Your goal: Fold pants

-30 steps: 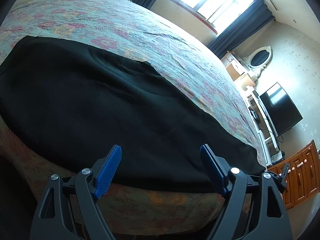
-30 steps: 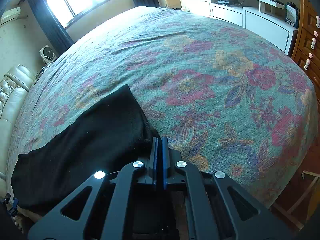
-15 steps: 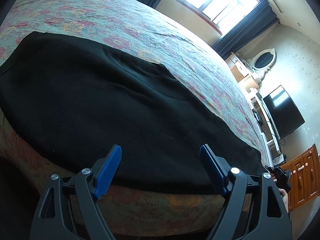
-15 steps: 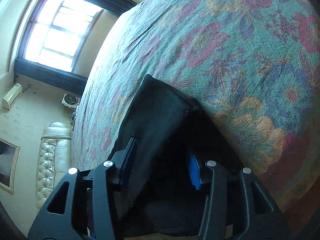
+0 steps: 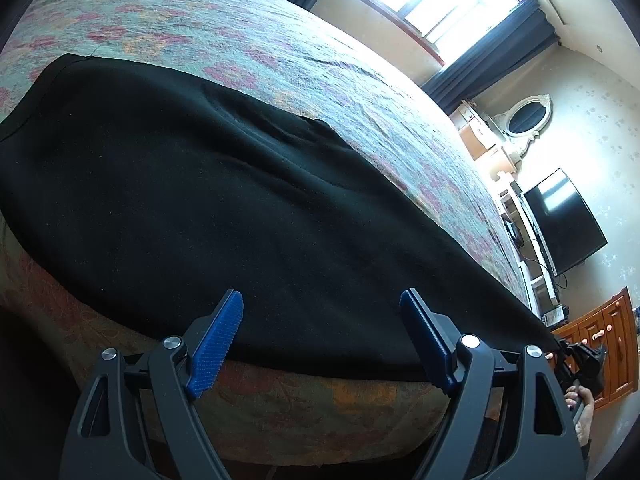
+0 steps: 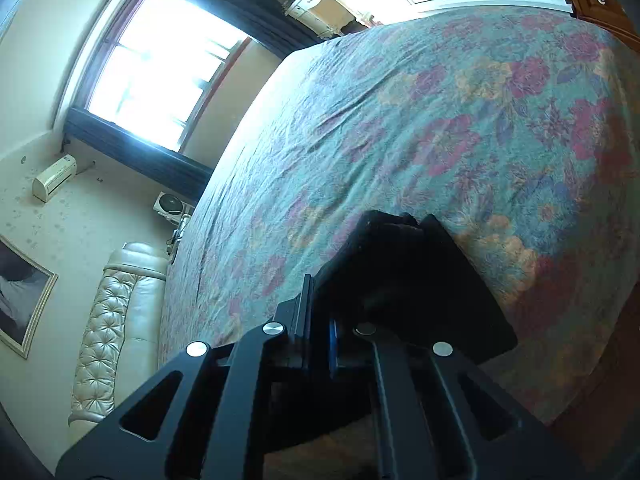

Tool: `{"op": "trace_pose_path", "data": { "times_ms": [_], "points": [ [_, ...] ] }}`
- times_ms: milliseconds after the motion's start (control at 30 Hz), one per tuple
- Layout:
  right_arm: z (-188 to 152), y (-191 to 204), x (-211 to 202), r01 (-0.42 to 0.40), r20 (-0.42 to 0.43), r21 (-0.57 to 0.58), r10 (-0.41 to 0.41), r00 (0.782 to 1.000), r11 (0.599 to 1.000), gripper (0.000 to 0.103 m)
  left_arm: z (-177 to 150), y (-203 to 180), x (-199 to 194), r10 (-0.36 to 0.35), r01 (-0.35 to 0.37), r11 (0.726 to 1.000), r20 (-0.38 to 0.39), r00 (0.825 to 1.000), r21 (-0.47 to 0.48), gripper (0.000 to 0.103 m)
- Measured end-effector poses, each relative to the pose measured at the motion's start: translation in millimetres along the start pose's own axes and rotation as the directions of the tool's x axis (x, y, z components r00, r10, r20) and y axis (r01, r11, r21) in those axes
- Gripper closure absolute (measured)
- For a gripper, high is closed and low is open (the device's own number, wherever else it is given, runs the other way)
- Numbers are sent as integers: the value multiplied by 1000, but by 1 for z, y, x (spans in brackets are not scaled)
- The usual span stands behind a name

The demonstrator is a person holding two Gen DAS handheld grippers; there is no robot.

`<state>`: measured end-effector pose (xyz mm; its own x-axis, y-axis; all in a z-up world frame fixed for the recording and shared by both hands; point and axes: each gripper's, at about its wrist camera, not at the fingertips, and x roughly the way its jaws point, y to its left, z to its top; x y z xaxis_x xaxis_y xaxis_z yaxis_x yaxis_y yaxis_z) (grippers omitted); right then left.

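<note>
Pants: the black pants [image 5: 224, 216] lie spread out long on the bed, close to the near edge. One end runs far off to the right, toward the right gripper.
Bed: the bed [image 5: 280, 64] has a cover with red and yellow flowers on green-blue. The cover hangs down over the near side.
Left gripper: the left gripper [image 5: 322, 338] is just over the near edge of the pants. Its blue fingers [image 5: 218, 338] are spread wide apart with nothing between them.
Right gripper: the right gripper [image 6: 320, 336] has its fingers pressed close together on a fold of the black pants [image 6: 404, 276]. The cloth at this end is lifted and bunched up in front of the fingers.
Right gripper seen from the left side: it [image 5: 582, 364] is small at the far right end of the pants, with a hand under it.
Room: a bright window [image 6: 160, 68], a cream sofa [image 6: 116, 324], a dark TV [image 5: 564, 220] and a brown wooden cabinet [image 5: 600, 348].
</note>
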<state>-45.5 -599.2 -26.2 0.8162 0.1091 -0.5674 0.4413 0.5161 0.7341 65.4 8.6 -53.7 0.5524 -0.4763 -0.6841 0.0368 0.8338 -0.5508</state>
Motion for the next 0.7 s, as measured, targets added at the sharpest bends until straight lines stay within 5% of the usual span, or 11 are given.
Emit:
{"op": "trace_pose_path", "data": {
  "times_ms": [233, 467, 567, 700],
  "points": [
    [-31, -75, 27, 75, -87, 149, -62, 994, 986, 97, -20, -24, 12, -115, 116, 993, -71, 991, 12, 23],
    [-31, -75, 26, 66, -86, 154, -54, 995, 986, 84, -53, -58, 59, -346, 317, 934, -208, 915, -163, 23],
    [-32, -77, 26, 60, -84, 162, -47, 995, 985, 82, -61, -64, 75, -359, 311, 924, -220, 907, -225, 23],
    [-31, -82, 25, 51, -82, 167, -38, 996, 985, 79, -66, -62, 74, -358, 318, 920, -158, 920, -230, 23]
  ]
}}
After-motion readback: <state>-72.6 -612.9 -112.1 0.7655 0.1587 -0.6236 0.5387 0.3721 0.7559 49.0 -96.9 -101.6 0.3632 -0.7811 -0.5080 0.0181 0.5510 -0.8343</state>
